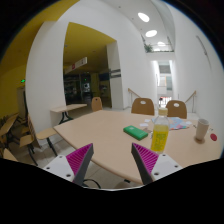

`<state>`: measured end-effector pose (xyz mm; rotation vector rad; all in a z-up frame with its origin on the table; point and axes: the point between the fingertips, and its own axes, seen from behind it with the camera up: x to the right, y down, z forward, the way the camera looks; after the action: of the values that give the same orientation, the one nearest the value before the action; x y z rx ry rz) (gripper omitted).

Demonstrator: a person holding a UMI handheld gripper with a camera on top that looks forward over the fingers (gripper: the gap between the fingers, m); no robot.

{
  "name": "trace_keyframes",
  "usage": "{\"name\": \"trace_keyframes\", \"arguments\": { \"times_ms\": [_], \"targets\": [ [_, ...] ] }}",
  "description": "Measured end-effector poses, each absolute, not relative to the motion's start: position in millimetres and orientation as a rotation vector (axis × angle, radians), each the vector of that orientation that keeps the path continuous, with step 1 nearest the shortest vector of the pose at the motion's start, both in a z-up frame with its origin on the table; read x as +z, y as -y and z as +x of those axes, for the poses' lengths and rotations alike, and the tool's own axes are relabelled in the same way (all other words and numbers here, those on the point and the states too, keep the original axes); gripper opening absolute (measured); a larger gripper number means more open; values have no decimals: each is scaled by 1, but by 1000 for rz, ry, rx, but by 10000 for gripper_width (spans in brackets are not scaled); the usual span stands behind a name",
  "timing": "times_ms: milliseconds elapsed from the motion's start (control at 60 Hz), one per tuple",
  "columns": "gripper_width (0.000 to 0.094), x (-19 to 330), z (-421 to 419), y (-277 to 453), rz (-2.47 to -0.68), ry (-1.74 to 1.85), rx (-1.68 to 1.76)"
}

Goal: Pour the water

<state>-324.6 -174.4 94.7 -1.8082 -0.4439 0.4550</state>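
Observation:
A plastic bottle of yellow liquid [160, 134] stands upright on the round wooden table [100, 135], just ahead of my right finger and slightly to its right. A white cup [202, 129] stands further right near the table's edge. My gripper [111, 163] is open and empty, its magenta pads [78, 160] wide apart over the table's near edge. Nothing is between the fingers.
A green flat object [136, 131] lies left of the bottle. Crumpled clear plastic [178, 123] lies behind the bottle. Two wooden chairs [144, 105] stand at the table's far side. Other tables and chairs [68, 110] stand to the left in a large hall.

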Motion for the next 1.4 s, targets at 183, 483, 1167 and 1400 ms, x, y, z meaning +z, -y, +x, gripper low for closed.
{"name": "trace_keyframes", "arguments": {
  "times_ms": [183,483,1167,1400],
  "targets": [
    [828,104,-326,191,-1809,460,502],
    [821,131,-234,137,-1742,331,270],
    [336,62,-217,-40,-1811,179,273],
    [332,133,-167,-69,-1715,-145,575]
  ]
}}
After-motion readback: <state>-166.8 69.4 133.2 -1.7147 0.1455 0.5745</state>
